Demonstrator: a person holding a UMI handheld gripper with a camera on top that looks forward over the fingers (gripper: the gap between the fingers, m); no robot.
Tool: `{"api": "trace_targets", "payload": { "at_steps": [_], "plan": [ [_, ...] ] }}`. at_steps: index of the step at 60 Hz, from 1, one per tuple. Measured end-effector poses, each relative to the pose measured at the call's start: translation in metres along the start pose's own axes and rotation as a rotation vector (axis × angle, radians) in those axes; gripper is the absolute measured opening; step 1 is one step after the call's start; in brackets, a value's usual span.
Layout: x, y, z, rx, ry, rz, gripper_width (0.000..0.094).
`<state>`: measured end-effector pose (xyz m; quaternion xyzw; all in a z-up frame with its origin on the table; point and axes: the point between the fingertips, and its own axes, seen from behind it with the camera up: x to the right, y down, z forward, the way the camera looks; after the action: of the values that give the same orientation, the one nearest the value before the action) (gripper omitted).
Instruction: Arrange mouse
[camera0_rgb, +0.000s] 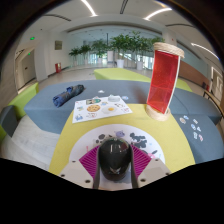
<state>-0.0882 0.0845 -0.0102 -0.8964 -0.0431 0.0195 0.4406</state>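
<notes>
So it's a big indoor hall, with a grey table (120, 110) taking up most of the view. Way out at 12 o'clock there's a row of green plants (118, 45). A tall red banner (163, 82) stands at about 1 o'clock. At 11 sits a white sheet with pictures (100, 106), and a dark blue bundle (68, 95) beyond it at 10. Closest in, the gripper (114, 160) is clamped on the dark mouse (114, 153), pink pads (140, 160) pressed against both its sides.
</notes>
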Motion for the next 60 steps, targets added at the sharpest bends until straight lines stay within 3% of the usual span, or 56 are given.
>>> {"api": "trace_targets", "payload": {
  "at_steps": [7, 13, 33, 44, 60],
  "plan": [
    [0.004, -0.002, 0.001, 0.011, 0.011, -0.029, 0.0595],
    [0.014, -0.005, -0.011, 0.024, 0.032, -0.058, 0.0843],
    [0.019, 0.012, -0.143, 0.059, -0.058, -0.027, 0.0845],
    [0.05, 0.046, -0.211, 0.085, -0.024, -0.037, 0.0847],
    [0.081, 0.075, -0.236, 0.115, -0.01, -0.026, 0.0843]
  ]
}}
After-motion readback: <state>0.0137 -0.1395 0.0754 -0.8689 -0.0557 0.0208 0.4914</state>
